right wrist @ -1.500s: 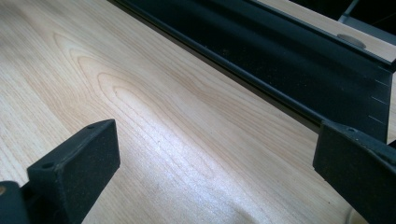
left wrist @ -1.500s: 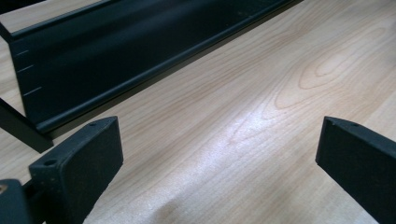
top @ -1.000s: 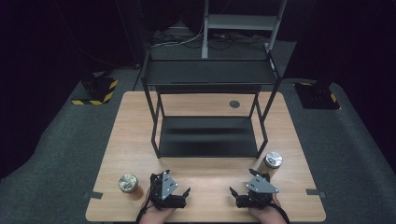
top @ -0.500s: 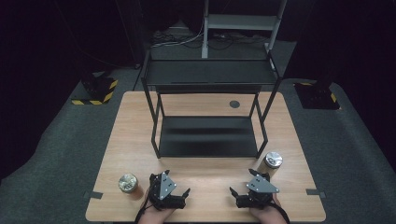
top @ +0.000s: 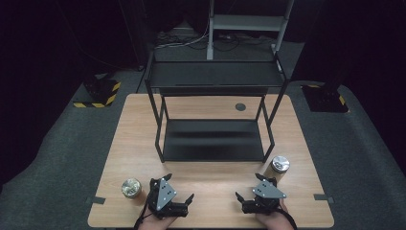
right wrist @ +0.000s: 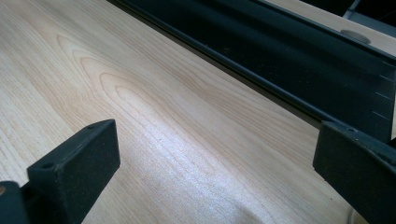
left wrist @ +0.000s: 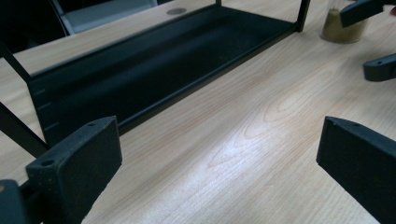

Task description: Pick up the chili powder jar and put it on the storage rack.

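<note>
Jars are the things nearest the grippers: two small ones with metal lids stand on the wooden table [top: 143,143], both on the person's side of the black shelf rack [top: 214,139]. The left jar [top: 130,188] stands well off the rack's near left leg, just beside the left gripper [top: 187,201]. The right jar [top: 279,166] stands close to the rack's near right leg, just beyond the right gripper [top: 240,200]; whether jar and gripper touch is hard to tell from the high view.

Both grippers rest low at the table's near edge, in front of the rack, their tips turned toward each other. Each has its jaws spread wide with nothing but bare wood between them. In the left gripper view the rack's bottom tray [left wrist: 154,65] runs across the top, and the right jar [left wrist: 343,25] shows at the upper right, cut off by the frame and partly covered by the other gripper's dark jaw; its contents look brownish, its lid out of sight. In the right gripper view the rack's tray edge [right wrist: 289,56] crosses the upper right.

The person's hands are mostly cut off at the bottom of the high view.
</note>
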